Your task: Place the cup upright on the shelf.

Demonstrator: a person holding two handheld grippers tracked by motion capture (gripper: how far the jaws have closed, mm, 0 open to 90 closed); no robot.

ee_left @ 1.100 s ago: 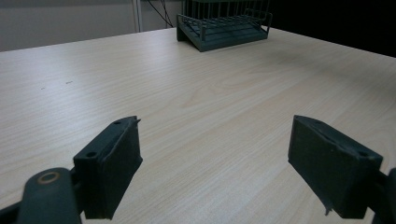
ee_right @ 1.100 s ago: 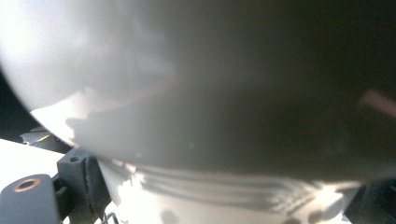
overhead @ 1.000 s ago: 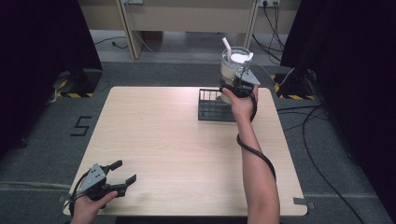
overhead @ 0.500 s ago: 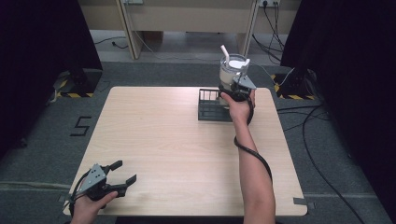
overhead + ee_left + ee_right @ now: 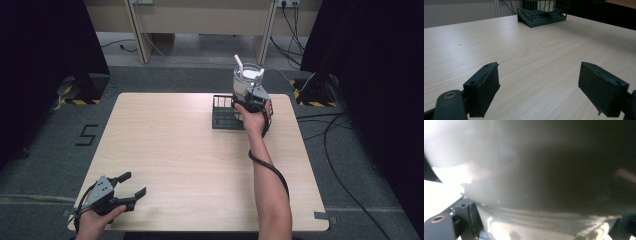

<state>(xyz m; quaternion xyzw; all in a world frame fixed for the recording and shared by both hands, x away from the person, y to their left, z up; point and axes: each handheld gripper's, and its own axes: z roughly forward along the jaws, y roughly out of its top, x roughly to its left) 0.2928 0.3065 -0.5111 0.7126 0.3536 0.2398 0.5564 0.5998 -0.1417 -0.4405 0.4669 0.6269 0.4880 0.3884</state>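
1. Pale wood table (image 5: pixel 175 150) on a grey floor, with dark curtains at both sides.
2. Dark wire rack (image 5: pixel 222 116) at the far right part of the table.
3. Clear cup (image 5: pixel 246 80) with a white lid and a white straw (image 5: pixel 238 62), up in the air just above the far side of the rack.
4. Right gripper (image 5: pixel 252 97) closed around the lower part of the cup, jaws pressed on both sides. Very close and blurry in the right gripper view, so hard to see just where the jaws press.
5. Left gripper (image 5: pixel 134 183) down at the near left corner, wide open, nothing in it, well apart from the rack.
6. Probably moving the cup into the rack or out of it; cannot tell which.
7. Hold the cup straight up, so the lid stays on top and nothing spills.
8. Squeeze softly. Looks like thin plastic that could dent or pop the lid off.
9. Move slowly and go straight up or straight down over one box of the rack.
10. Watch the rack's wire walls. A bump on the cup's bottom could tip it or drag the light rack along.
11. Leave the left gripper where it is, or bring it over to steady the rack if it slides.
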